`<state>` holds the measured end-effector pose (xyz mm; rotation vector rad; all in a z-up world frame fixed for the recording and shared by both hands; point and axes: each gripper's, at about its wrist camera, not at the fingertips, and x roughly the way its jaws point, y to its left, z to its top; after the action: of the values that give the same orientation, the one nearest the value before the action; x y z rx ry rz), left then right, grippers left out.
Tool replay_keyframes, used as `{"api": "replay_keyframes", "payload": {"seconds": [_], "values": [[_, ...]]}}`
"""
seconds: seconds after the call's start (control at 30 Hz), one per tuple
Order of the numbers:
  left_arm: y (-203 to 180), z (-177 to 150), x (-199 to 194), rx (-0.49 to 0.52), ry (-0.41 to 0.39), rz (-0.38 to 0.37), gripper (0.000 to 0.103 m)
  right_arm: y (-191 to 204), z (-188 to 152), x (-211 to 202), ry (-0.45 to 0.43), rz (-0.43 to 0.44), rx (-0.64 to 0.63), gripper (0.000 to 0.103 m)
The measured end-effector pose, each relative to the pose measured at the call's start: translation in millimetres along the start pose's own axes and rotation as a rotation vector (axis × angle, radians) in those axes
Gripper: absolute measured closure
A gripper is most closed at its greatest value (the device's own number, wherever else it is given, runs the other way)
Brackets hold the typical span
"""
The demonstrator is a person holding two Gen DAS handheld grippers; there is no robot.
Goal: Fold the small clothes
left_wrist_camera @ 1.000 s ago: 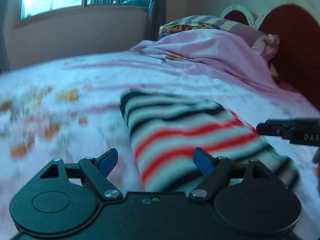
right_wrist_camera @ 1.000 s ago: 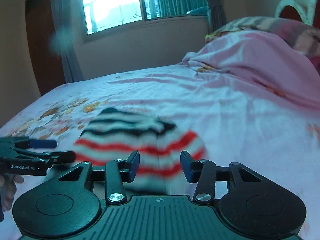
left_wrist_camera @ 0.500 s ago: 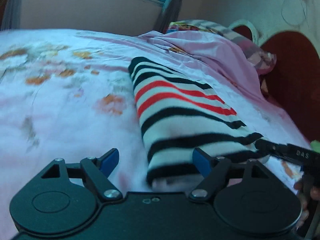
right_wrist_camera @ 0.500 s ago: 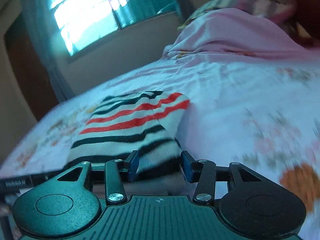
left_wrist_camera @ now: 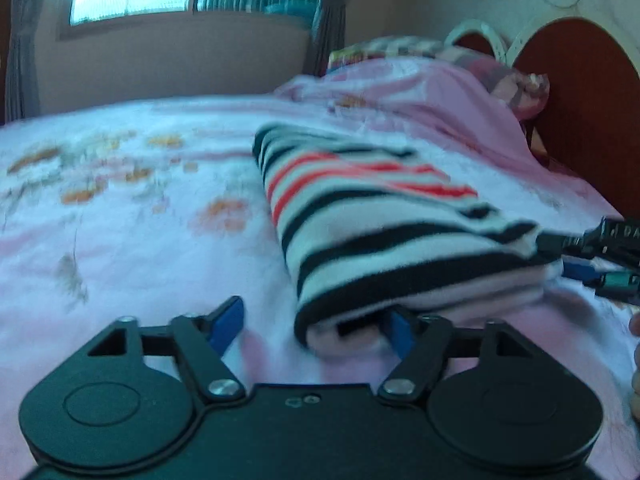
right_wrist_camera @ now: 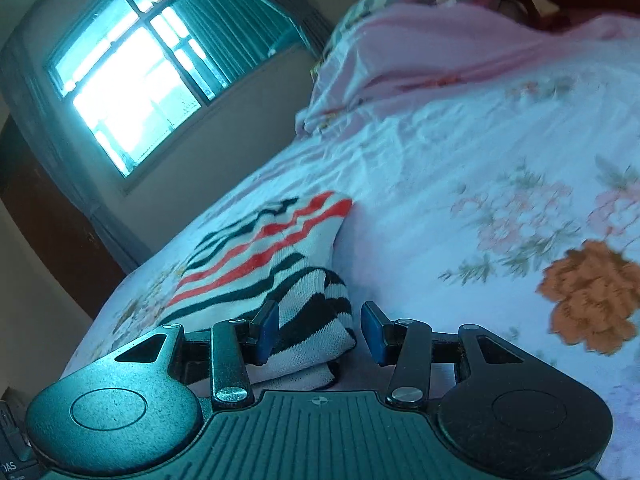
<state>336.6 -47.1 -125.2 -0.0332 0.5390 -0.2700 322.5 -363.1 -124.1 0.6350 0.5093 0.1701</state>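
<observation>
Here, striped garment (left_wrist_camera: 372, 216) folded on bed (left_wrist_camera: 140, 240), near corners between closing left fingers (left_wrist_camera: 228, 322).

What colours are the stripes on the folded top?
Black and red stripes on white, clearest on the folded top in the left wrist view.

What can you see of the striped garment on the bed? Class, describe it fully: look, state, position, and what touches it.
The striped garment looks like a soft knit with white, black and red bands. It lies folded into a thick, layered bundle on the floral bedsheet. The left gripper is closing at its near corner, one pad under the edge. The right gripper straddles another corner, one pad touching the cloth, the other apart from it.
</observation>
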Motion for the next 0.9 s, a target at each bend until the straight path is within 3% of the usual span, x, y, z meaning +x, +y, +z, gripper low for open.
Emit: {"api": "replay_keyframes", "payload": {"seconds": [0.1, 0.13, 0.2, 0.33, 0.43, 0.57, 0.7, 0.8, 0.9], "values": [[19, -3, 1, -0.188, -0.018, -0.042, 0.056, 11, -2, 6, -0.007, 0.018, -0.026, 0.057], [28, -6, 2, -0.264, -0.014, -0.056, 0.06, 17, -2, 7, -0.008, 0.027, -0.038, 0.069], [40, -13, -2, -0.371, -0.039, -0.089, 0.067, 25, -3, 10, -0.001, 0.054, -0.051, 0.083], [56, -28, -15, -0.504, -0.093, -0.113, 0.068, 45, -8, 5, -0.034, 0.098, -0.161, 0.083], [54, -28, -10, -0.478, -0.03, -0.118, 0.062, 34, -18, 28, 0.061, -0.002, -0.152, 0.083], [63, -23, -19, -0.441, 0.024, -0.194, 0.058, 25, -15, 21, 0.048, 0.038, -0.108, 0.083], [78, -7, -41, -0.385, -0.089, -0.208, 0.021, 8, 0, 7, -0.017, 0.082, -0.054, 0.083], [78, 23, -15, -0.349, -0.056, -0.267, 0.019, 3, 18, 27, -0.004, 0.084, -0.052, 0.082], [72, 46, 24, -0.295, 0.008, -0.258, 0.021, -1, 41, 59, 0.047, 0.074, -0.046, 0.046]]}}
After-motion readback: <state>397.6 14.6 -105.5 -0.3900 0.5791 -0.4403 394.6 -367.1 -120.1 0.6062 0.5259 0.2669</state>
